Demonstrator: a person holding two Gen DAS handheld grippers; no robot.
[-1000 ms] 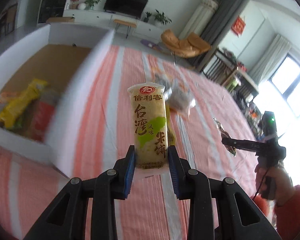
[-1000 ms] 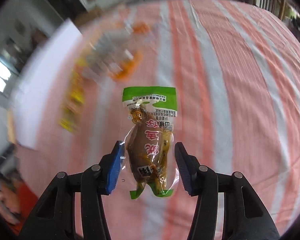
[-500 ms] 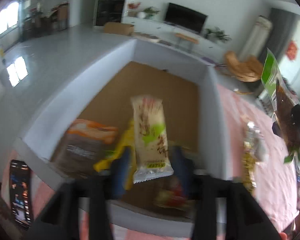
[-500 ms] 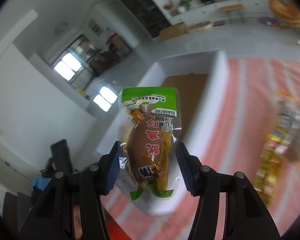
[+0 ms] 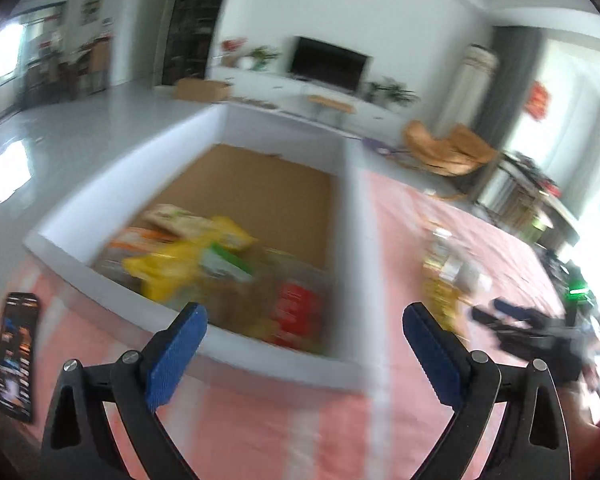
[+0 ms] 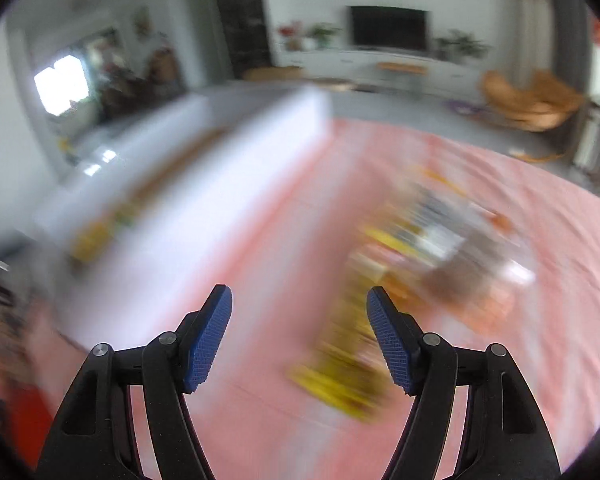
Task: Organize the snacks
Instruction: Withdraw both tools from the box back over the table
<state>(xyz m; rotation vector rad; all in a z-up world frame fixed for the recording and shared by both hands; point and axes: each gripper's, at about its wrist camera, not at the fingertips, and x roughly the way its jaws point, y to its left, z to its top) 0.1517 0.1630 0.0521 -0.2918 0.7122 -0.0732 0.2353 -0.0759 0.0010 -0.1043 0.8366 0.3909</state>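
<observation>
Left gripper (image 5: pixel 304 336): jaws have just been opening, now spread wide with nothing between them, aimed down over the near wall of the white box (image 5: pixel 352 216). Looks like a drop into the box: a blurred snack pile (image 5: pixel 204 260) lies on its cardboard floor at the near end.

Right gripper (image 6: pixel 300 332): jaws also just been opening, released and empty. It points at the loose snacks (image 6: pixel 428 264) on the pink striped cloth (image 6: pixel 540 320), at 1 o'clock of its fingers, probably the next pick. Phone (image 5: pixel 18 356) at 9 o'clock, left view.
</observation>
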